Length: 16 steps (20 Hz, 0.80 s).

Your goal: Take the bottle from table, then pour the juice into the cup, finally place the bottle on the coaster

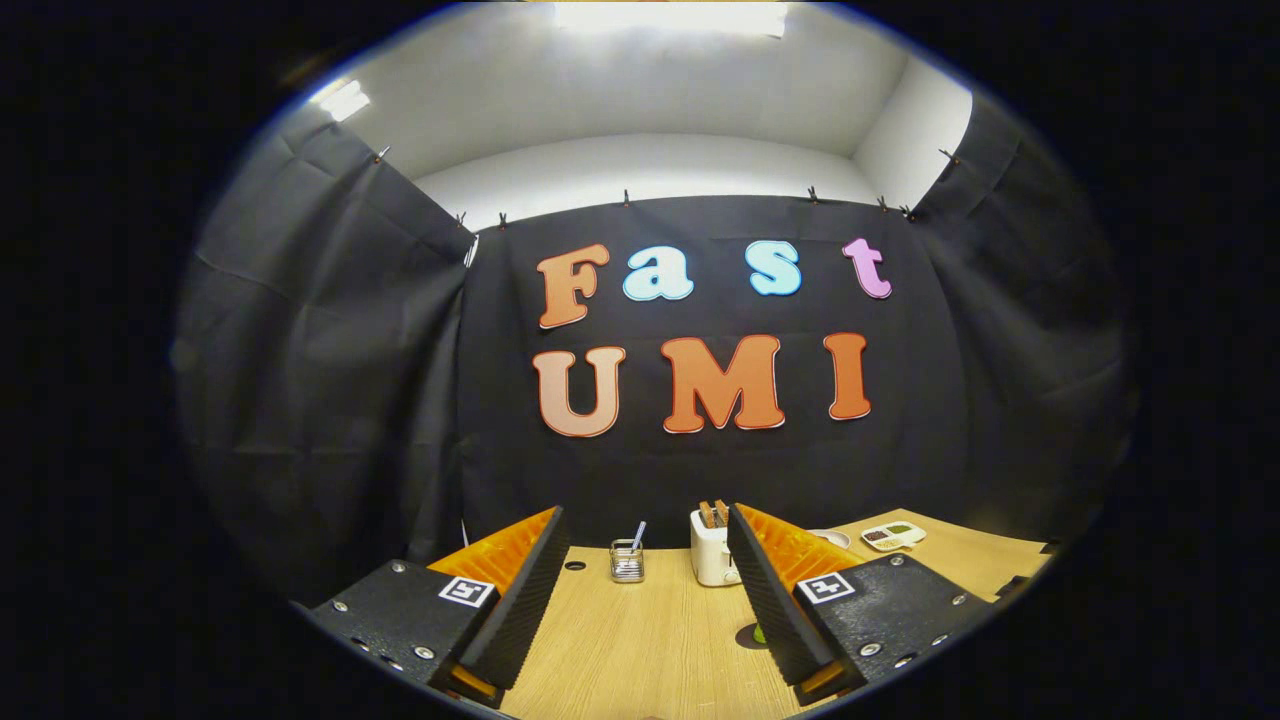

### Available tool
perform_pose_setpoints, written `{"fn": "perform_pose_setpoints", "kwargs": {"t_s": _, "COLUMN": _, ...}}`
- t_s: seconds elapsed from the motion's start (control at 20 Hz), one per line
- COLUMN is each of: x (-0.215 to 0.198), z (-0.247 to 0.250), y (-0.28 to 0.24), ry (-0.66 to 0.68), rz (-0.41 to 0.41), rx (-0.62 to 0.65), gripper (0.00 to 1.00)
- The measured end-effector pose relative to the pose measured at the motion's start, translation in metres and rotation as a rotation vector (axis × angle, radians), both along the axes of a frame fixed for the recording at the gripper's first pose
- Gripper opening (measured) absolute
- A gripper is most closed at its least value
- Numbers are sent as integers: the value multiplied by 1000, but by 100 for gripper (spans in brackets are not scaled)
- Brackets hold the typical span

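Cup and coaster on the worktop (640, 650)
A small see-through cup (627, 562) with a straw stands upright beyond the hand-held gripper's (645, 515) spread fingers; a dark round coaster (747, 636) lies flat, half hidden by one finger.

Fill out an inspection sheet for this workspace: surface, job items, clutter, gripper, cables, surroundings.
Surface: light wooden table, bare between the fingers.
Job's things: dark round coaster-like disc with a green bit, half hidden by one finger; bottle and cup: nothing seen.
Clutter: wire holder with a straw, toaster, small tray, all beyond the fingers.
Gripper: gripper open, holding nothing.
Cables: nothing seen.
Surroundings: black cloth wall, white ceiling.
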<state>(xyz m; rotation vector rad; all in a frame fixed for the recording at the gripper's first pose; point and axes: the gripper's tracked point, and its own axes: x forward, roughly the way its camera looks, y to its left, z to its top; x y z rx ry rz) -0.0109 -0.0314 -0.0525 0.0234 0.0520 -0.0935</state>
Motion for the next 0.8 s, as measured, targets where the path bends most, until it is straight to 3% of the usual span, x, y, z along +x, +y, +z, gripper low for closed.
{"fn": "perform_pose_setpoints", "kwargs": {"t_s": 0.8, "x": 6, "z": -14, "y": -11, "ry": 24, "rz": -14, "rx": -13, "gripper": 94}}
